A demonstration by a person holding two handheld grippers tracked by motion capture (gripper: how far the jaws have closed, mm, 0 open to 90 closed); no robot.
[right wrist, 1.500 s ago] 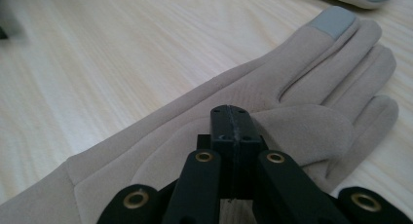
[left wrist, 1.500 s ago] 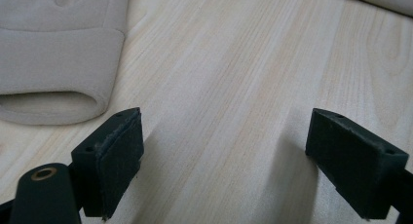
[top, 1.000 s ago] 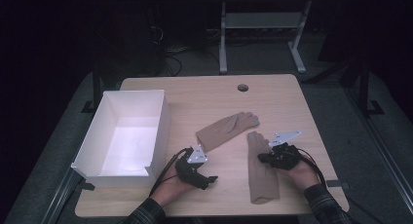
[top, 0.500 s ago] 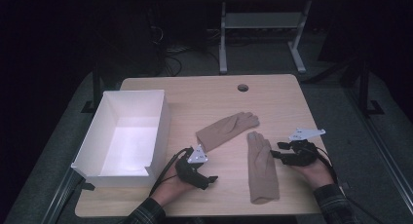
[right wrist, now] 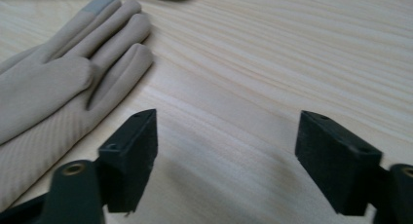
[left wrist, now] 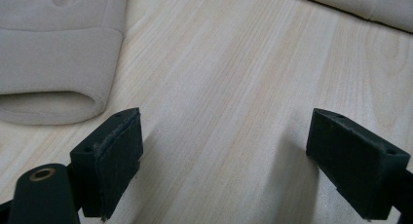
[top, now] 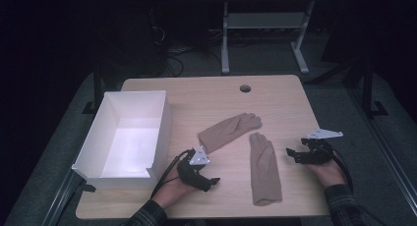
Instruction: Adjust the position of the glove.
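Two beige gloves lie flat on the wooden table (top: pixel 290 103). One glove (top: pixel 229 130) lies slanted at mid-table. The other glove (top: pixel 264 168) lies lengthwise nearer the front edge, with a grey tip on one finger. My right gripper (top: pixel 291 155) rests just right of this glove; its jaws have just been opening and stand open over bare wood, the glove (right wrist: pixel 53 87) off to their left. My left gripper (top: pixel 214 183) sits left of the near glove, open (left wrist: pixel 229 151) with nothing between its pads. A glove cuff (left wrist: pixel 48 63) lies beyond its left jaw.
A white open box (top: pixel 93 152) stands on the table's left side, close beside my left hand. A round cable hole (top: pixel 245 88) sits near the far edge. Beyond the table the floor is dark, with a metal stand (top: pixel 260 34) and cables.
My right gripper has let go of the near glove, opened, and drawn off to the right. The glove now lies flat. The left gripper has kept still.
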